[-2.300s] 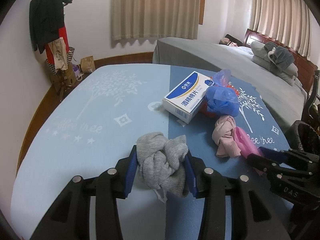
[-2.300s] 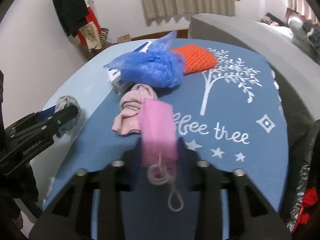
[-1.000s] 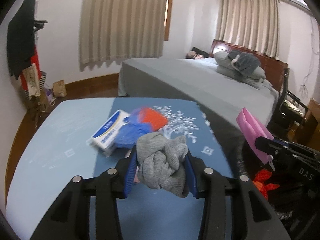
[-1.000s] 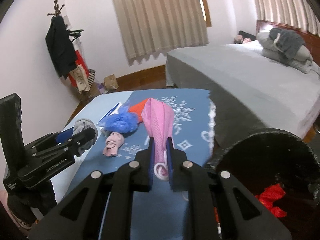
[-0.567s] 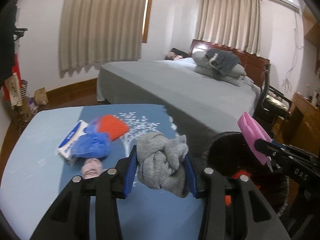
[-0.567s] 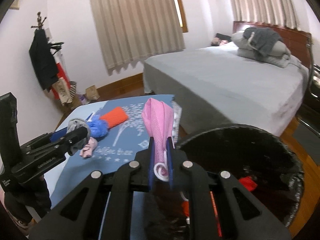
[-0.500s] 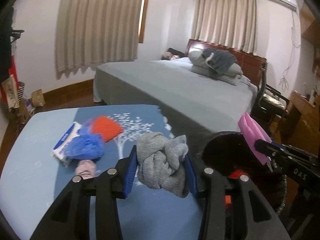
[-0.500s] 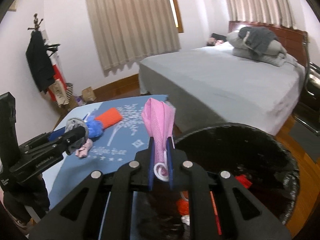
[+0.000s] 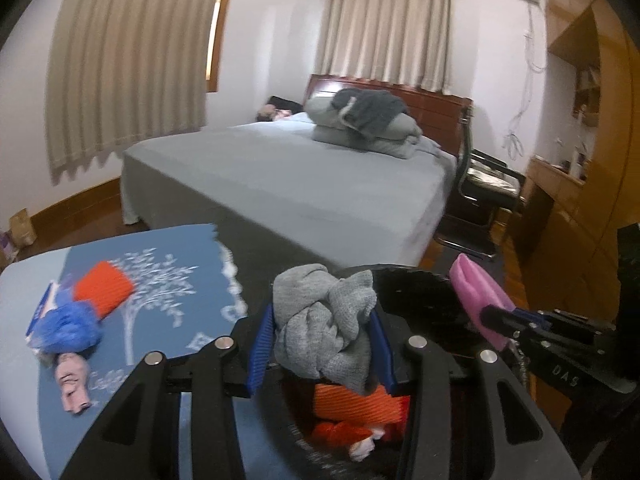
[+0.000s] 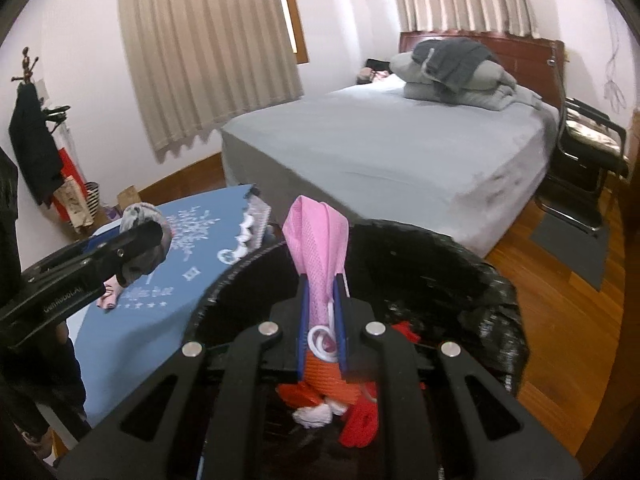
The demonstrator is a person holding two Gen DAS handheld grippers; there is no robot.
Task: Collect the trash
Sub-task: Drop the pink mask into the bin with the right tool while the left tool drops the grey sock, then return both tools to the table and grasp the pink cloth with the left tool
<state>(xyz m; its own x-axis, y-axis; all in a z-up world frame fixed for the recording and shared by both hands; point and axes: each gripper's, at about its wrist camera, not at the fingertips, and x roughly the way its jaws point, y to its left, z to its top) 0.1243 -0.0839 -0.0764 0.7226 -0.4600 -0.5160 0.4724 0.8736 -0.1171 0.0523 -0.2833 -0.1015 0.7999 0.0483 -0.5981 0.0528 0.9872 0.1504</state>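
In the left wrist view, the left gripper is clamped on a bunched grey sock, its blue pads pressed into the wad on both sides; the bundle has no clear long axis. It hangs over the near left part of the black-lined trash bin, where orange and red scraps lie below. Only this view shows what remains on the blue table at left: an orange mesh piece, a blue plastic bag over a box, and a pink sock nearest. At right, the right gripper pinches a pink mask.

In the right wrist view, the right gripper is closed tight on the pink mask, which stands upright, long axis running away from the camera, its white ear loop curled between the fingers. It is above the trash bin, whose whole rim shows here. The left gripper with the grey sock sits left, near the rim.
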